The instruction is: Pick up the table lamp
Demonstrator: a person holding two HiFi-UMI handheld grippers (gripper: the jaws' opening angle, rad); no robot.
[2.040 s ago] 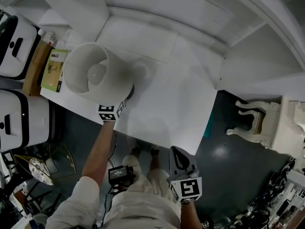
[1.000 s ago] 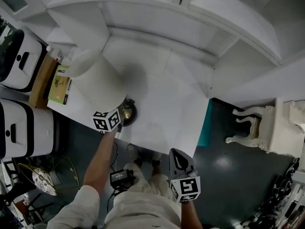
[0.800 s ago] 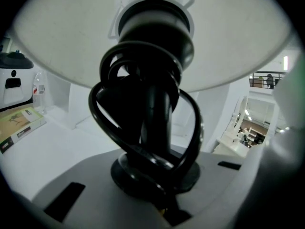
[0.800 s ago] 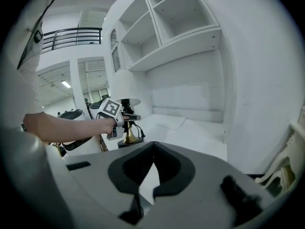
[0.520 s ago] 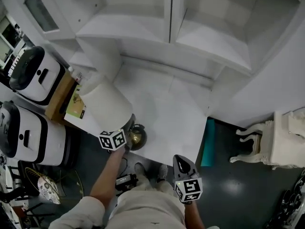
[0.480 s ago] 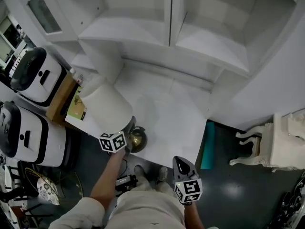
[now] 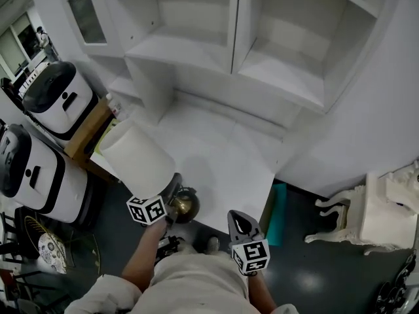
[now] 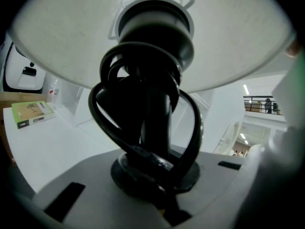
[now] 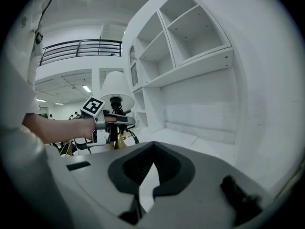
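Since a second ago the table lamp (image 7: 137, 159) has risen, tilted, off the white tabletop (image 7: 226, 152). The left gripper (image 7: 171, 190) clamps its black stem, forearm outstretched. The right gripper (image 7: 239, 222) hangs low, jaws together, empty.

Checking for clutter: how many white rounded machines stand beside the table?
2: one machine by the table's far left corner, the other lower in the head view. More may be hidden.

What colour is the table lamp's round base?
The base is shiny brass-gold; the head view shows it best.
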